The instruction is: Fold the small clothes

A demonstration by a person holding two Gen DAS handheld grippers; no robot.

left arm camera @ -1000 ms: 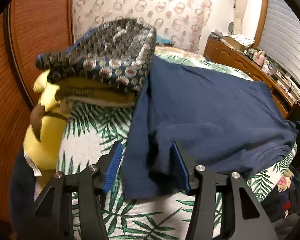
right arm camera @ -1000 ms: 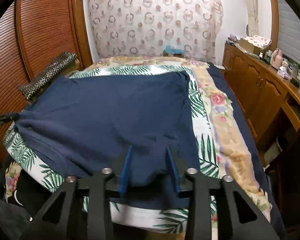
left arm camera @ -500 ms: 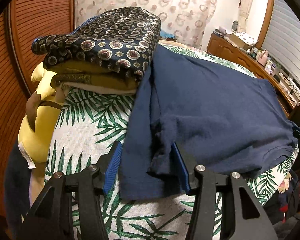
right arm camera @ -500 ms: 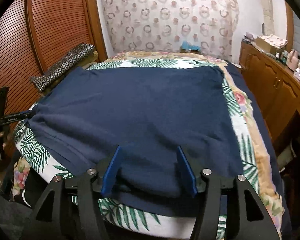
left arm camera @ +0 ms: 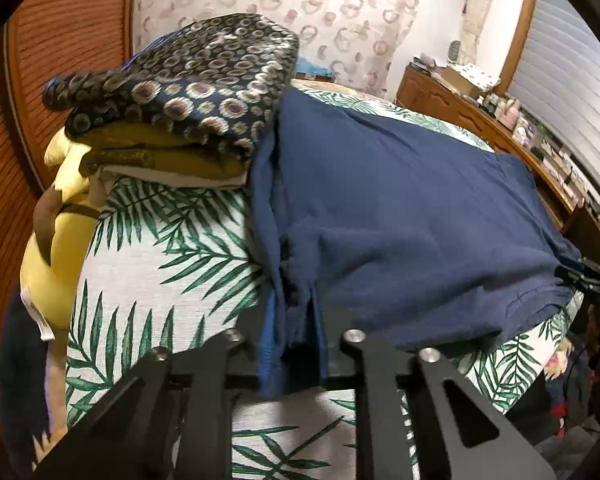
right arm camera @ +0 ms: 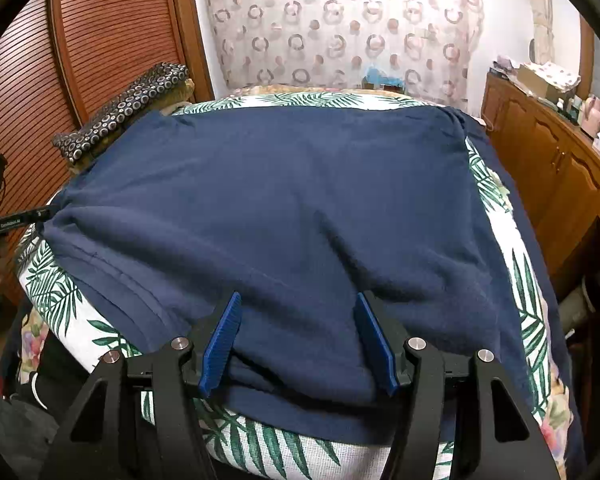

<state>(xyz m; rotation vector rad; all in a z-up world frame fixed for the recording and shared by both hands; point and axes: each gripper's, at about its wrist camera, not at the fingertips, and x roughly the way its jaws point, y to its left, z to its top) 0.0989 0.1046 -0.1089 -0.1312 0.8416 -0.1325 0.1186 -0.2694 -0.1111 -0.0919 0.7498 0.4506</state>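
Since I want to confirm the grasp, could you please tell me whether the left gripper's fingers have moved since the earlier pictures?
Yes. The left gripper has just been closing: its fingers, earlier apart, now pinch the navy shirt edge over the palm-leaf bedspread.

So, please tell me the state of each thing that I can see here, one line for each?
navy shirt: spread flat on the bed, not yet folded
left gripper: jaws just closed, shut on the shirt's edge
right gripper: open, shirt hem between the pads
patterned cloth: folded, on top of a pile
wooden shutter door: closed
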